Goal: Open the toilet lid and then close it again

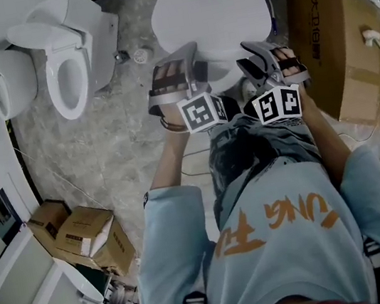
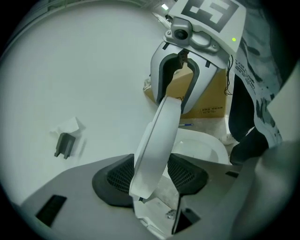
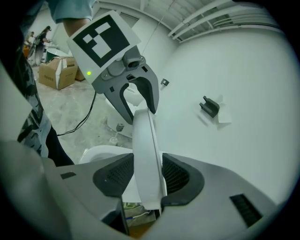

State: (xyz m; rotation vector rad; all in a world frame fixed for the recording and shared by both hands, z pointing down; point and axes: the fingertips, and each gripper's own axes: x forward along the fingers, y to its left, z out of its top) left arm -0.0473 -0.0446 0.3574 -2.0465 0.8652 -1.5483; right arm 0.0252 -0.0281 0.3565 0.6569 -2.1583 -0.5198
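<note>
Mottled stone floor [image 1: 117,145] spreads under a white toilet whose toilet lid [image 1: 209,7] sits at the far centre of the head view, with a second toilet [image 1: 66,60] to the far left, a large cardboard box [image 1: 333,37] to the right and smaller cartons [image 1: 89,237] at the near left. Only this view shows the person in a pale blue shirt, forearms stretched forward side by side, the left hand [image 1: 166,76] and right hand [image 1: 290,62] wrapped round the handles, both tools angled downward and marker cubes [image 1: 201,113] facing up. The left gripper [image 1: 175,60] and right gripper [image 1: 267,52] meet the lid's near edge, left and right. The gripper views alone settle the grip: the left gripper's pads [image 2: 117,176] clamp the lid's rim [image 2: 159,136], seen edge-on and raised off the seat [image 2: 199,147]; the right gripper's pads [image 3: 176,176] likewise pinch the rim [image 3: 143,140]. Each of these views catches the opposite tool farther along the rim, plus a dark bracket [image 3: 210,105] on the white wall and, from the right, a cable [image 3: 79,124] on the floor
</note>
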